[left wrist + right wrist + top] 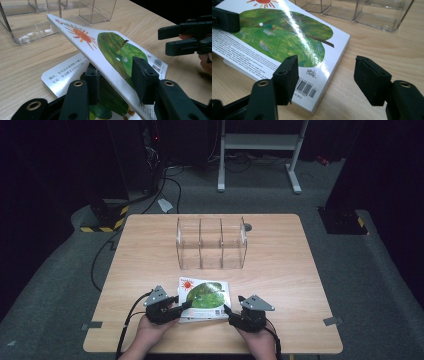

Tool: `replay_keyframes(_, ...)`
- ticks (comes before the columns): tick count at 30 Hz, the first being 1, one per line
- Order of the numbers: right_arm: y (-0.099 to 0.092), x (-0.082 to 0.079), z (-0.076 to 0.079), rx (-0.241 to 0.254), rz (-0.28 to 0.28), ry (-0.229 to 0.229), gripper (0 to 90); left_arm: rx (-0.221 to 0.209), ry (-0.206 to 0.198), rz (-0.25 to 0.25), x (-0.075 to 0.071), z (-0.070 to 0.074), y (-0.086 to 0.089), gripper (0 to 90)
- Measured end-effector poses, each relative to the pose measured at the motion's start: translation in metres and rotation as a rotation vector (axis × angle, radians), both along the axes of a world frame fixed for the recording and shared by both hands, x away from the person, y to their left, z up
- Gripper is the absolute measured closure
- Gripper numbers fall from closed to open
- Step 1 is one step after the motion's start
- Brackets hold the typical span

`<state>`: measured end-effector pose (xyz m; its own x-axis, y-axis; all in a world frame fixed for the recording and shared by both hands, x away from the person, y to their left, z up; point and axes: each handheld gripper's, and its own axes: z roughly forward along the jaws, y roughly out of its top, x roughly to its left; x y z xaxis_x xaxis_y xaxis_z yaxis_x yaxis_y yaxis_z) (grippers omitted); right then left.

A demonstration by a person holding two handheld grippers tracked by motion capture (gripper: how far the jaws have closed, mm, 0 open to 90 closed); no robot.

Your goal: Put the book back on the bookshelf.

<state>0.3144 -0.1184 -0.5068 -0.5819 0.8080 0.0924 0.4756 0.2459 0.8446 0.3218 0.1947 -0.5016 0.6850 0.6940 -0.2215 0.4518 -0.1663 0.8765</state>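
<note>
Pinching the book's [110,50] raised cover between its jaws, the left gripper [117,80] tilts it off the table [280,270], while the right gripper [325,77] gapes empty beside it.

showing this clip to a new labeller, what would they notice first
Most likely the picture book with a big green leaf and an orange sun, lying at the near edge of the wooden table. The left gripper has one stiff board page lifted at a slant between its jaws, while the right gripper sits open by the barcode corner. Behind the book stands a clear three-compartment plastic organiser.
</note>
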Motion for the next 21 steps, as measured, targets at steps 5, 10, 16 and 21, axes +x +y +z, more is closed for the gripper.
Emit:
replay_keyframes(5, 0.001, -0.002, -0.007, -0.01, 0.034, -0.007, 34.2, 0.022, -0.045, -0.012, -0.004, 0.004, -0.002, 61.2)
replay_keyframes(10, 0.005, 0.002, -0.005, 0.002, 0.031, 0.061, 28.1, 0.029, -0.073, -0.025, -0.006, 0.006, -0.003, 61.4)
replay_keyframes(16, 0.006, 0.005, -0.005, 0.017, 0.01, 0.081, 27.0, 0.043, -0.121, -0.042, -0.009, 0.008, -0.004, 61.6)
replay_keyframes(21, 0.005, 0.007, -0.006, 0.034, 0.02, 0.105, 26.7, 0.059, -0.166, -0.063, -0.014, 0.011, -0.006, 62.1)
